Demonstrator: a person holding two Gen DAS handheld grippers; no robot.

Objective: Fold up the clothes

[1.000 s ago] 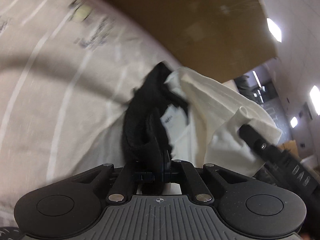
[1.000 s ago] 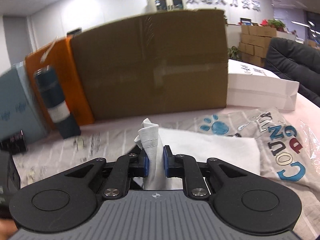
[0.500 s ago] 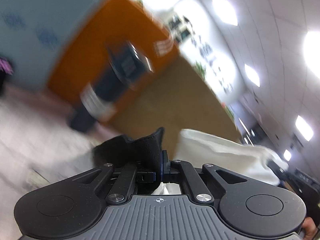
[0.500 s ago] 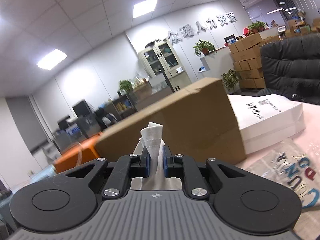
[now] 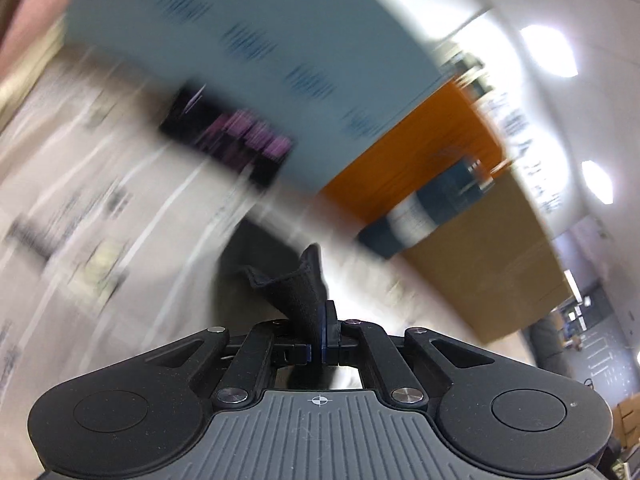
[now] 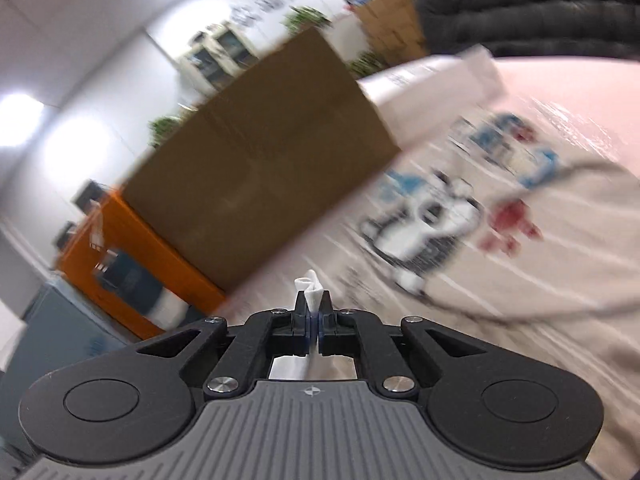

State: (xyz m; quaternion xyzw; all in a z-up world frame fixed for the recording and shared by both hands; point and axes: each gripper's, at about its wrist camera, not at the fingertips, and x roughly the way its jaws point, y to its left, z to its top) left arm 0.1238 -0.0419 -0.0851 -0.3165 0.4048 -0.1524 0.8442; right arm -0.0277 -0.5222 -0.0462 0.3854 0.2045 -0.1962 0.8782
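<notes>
My left gripper [image 5: 322, 330] is shut on a fold of black cloth [image 5: 297, 292] that sticks up between its fingers. My right gripper [image 6: 313, 312] is shut on a thin fold of white cloth [image 6: 311, 293]. The rest of each garment hangs below the grippers, out of view. Both views are blurred by motion. A printed garment with a cartoon dog [image 6: 432, 224] lies flat on the table at the right.
A brown cardboard box [image 6: 260, 168], an orange box [image 5: 412, 152], a blue-grey box [image 5: 248, 52] and a dark cylinder [image 5: 424, 212] stand along the back of the striped table cover [image 5: 100, 208]. A white bag [image 6: 432, 84] lies at the right.
Both grippers have swung round, keeping hold of their cloth. The left view now faces the blue-grey box; the right view has tipped down toward the table and the printed garment.
</notes>
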